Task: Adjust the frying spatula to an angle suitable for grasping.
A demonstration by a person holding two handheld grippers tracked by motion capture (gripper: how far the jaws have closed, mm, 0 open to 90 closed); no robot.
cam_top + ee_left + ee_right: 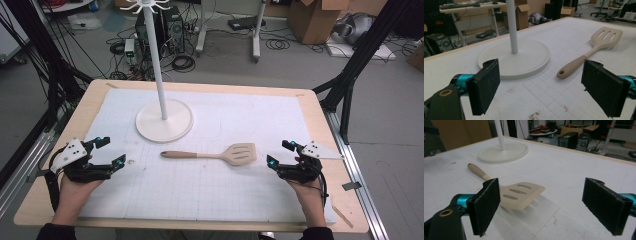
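Both grippers, left [111, 151] and right [279, 152], gape empty beside spatula [210, 154], seemingly untouched

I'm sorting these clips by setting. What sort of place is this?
Probably a lab or workshop: computer towers and loose cables on the floor, cardboard boxes behind, and a table framed by black struts.

A grey floor [300, 65] surrounds the wooden table [320, 120], whose top is covered by a white gridded mat [250, 120]. Beyond the table's far edge lie tangled cables [182, 62], computer towers [172, 22] and the white legs of a desk [257, 30]. Cardboard boxes [312, 20] sit towards the far right corner. Black frame struts [360, 55] rise on both sides.
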